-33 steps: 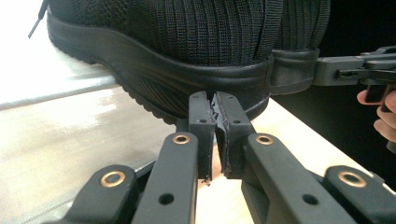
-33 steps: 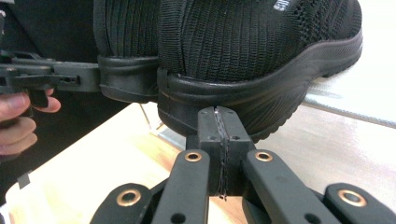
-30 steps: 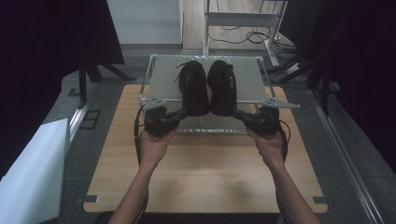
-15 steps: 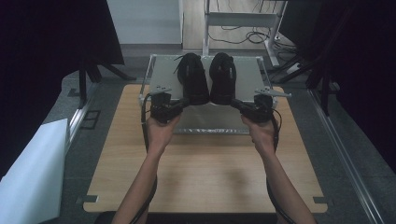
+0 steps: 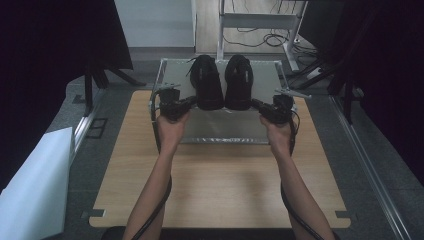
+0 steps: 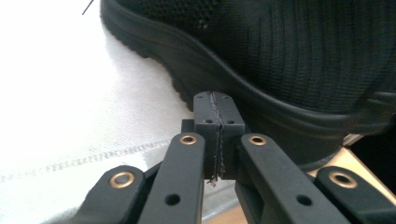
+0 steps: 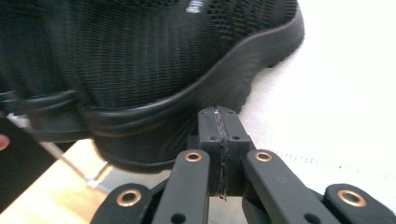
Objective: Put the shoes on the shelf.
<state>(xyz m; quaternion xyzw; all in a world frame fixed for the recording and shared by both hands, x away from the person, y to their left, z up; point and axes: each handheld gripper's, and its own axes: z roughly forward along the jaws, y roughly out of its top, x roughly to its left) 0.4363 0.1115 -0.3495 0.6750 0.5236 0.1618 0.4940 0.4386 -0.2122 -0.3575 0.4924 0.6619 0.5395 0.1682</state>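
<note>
- Pair of black shoes sits side by side on a grey tray at the far end of the wooden worktop (image 5: 220, 185), toes pointing away: left shoe (image 5: 207, 82), right shoe (image 5: 238, 82), nearly touching each other.
- The tray (image 5: 225, 127) overhangs the far edge of the worktop; its near rim lies about a third of the way in from that edge.
- Left claw (image 5: 192, 102) is at the heel of the left shoe, pressed together with nothing in it. In the left gripper view the tip sits right against the shoe's sole edge.
- Right claw (image 5: 255, 103) is the mirror of that at the right shoe's heel, also pressed together and pinching nothing, tip up against the sole.
- Open room: the whole near half of the worktop is bare wood, and there's a free strip of tray between the heels and the tray's near rim.
- Tight spots: metal brackets stick out at the tray's left and right rims, just beside each hand.
</note>
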